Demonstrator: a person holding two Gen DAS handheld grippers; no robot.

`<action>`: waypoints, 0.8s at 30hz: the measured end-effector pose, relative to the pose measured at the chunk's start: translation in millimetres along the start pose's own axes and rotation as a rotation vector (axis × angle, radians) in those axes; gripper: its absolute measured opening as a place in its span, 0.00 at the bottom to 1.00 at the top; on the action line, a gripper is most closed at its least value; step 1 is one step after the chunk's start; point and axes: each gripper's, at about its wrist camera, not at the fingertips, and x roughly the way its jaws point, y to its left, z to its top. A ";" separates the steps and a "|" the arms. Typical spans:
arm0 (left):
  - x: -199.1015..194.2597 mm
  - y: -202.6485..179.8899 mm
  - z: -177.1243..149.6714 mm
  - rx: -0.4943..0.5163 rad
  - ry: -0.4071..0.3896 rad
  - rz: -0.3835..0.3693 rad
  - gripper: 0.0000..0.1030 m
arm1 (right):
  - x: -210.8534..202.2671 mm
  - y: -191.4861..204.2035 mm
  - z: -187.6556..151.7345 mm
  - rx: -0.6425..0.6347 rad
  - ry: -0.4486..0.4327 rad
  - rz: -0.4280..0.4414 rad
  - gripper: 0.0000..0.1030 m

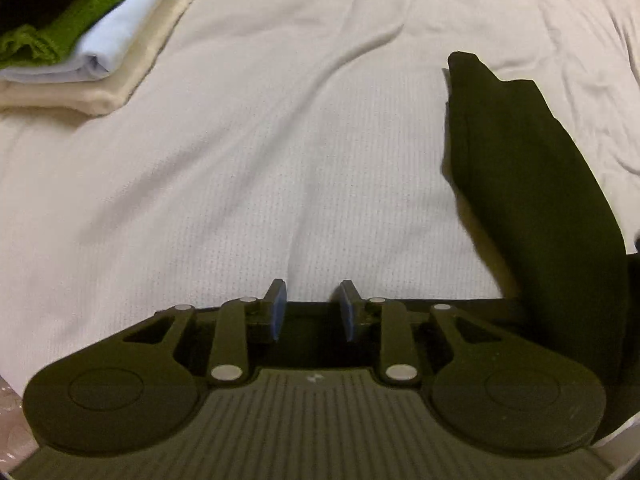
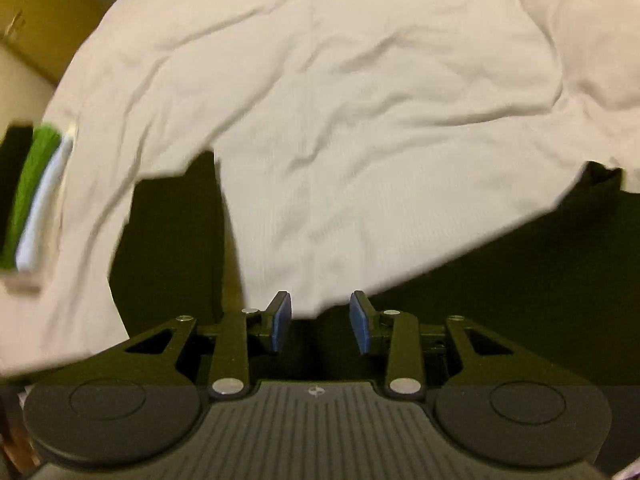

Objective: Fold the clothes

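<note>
A dark garment (image 1: pixel 532 184) is lifted over the white bed sheet (image 1: pixel 280 140), with one fold standing up on the right of the left wrist view. Its edge runs across the base of my left gripper (image 1: pixel 313 292), deep between the blue pads, and the gripper is shut on it. In the right wrist view the dark garment (image 2: pixel 500 288) spreads from the lower right, and another part of it hangs at the lower left. My right gripper (image 2: pixel 320 304) is shut on its edge. White sheet shows between the fingertips of both grippers.
A pile of folded clothes (image 1: pixel 100 48) lies at the upper left: black and green on top, then light blue, then cream. The right wrist view shows the pile (image 2: pixel 36 200) blurred at the left edge. Beyond the rumpled sheet (image 2: pixel 340 100) is a brown surface (image 2: pixel 40 12).
</note>
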 end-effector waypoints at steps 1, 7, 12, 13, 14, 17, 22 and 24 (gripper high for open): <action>1.8 0.3 6.6 0.009 0.001 -0.004 0.25 | 5.1 -0.2 8.3 0.006 0.002 0.021 0.36; 10.6 -7.9 59.0 0.122 -0.049 -0.030 0.26 | 32.0 23.8 41.3 -0.042 0.031 0.105 0.36; 22.0 -19.0 87.3 0.133 -0.064 -0.054 0.27 | 53.7 35.1 53.5 -0.009 0.061 0.173 0.37; 22.3 -18.7 89.4 0.128 -0.068 -0.059 0.27 | 60.9 36.1 57.7 0.006 0.066 0.188 0.38; 22.5 -17.9 91.3 0.121 -0.071 -0.066 0.27 | 68.3 36.1 61.1 0.026 0.071 0.202 0.43; 18.6 -6.0 89.9 0.079 -0.074 -0.089 0.27 | 96.2 36.3 65.9 0.091 0.102 0.248 0.25; -12.8 37.7 60.2 -0.040 -0.094 -0.103 0.27 | 51.1 91.1 40.0 -0.177 -0.064 0.340 0.04; -29.9 59.3 38.7 -0.107 -0.106 -0.095 0.27 | 19.5 125.2 13.2 -0.331 -0.106 0.410 0.04</action>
